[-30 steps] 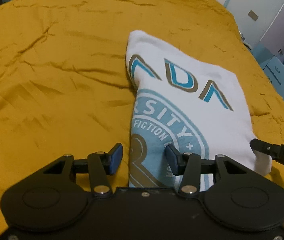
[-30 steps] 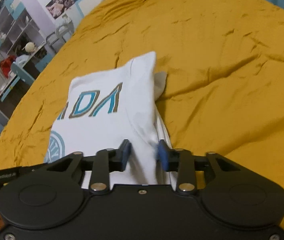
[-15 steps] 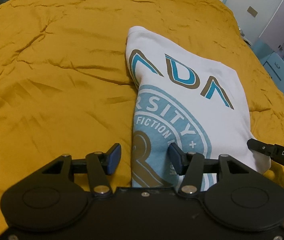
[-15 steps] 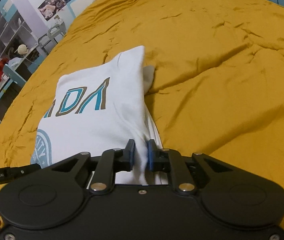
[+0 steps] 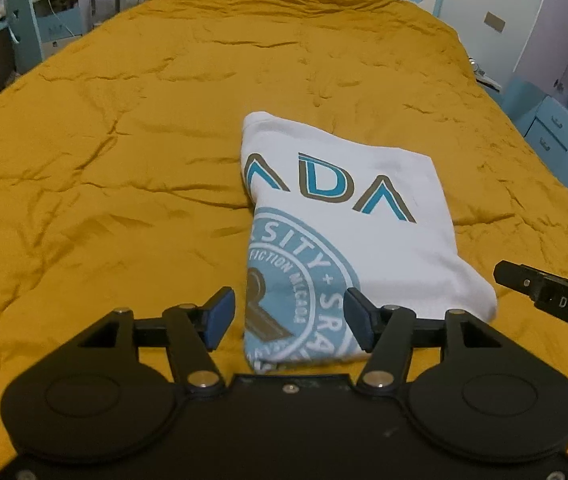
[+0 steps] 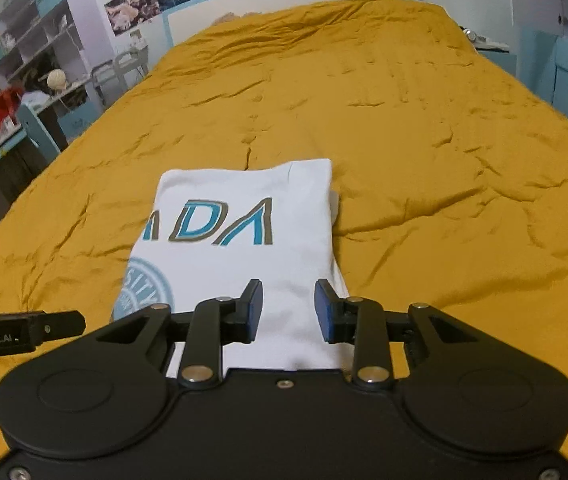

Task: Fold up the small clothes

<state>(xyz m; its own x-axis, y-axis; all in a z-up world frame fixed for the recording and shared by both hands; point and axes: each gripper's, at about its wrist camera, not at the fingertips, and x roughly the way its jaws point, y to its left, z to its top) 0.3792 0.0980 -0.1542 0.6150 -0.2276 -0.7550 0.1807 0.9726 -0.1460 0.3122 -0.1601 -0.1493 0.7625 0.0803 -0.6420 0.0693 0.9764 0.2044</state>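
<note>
The shirt (image 5: pixel 348 236) lies folded into a compact white packet near the middle of the bed (image 5: pixel 124 160), print up, its near edge just under both tools. The left tool (image 5: pixel 286 322) hangs over the near left corner with its jaws opening and nothing pinched; the cloth sits below the gap, not pressed by either pad. The right tool (image 6: pixel 288 312) hangs over the near right edge, jaws also opening, pads clear of the fabric.

The shirt looks like light, soft cotton that will sag and slide open if lifted by one layer. I judge the safest hold is at the near corners, pinching the whole stack at its folded edges, one tool per corner, so the layers move together. The quilted cover is rumpled and soft, so a dragged packet may catch and bunch.

The near hem is cut off behind each tool's body. A sliver of an under-layer pokes out at the far right edge; how many layers lie below cannot be told. Part of the round print wraps under the left fold.
</note>
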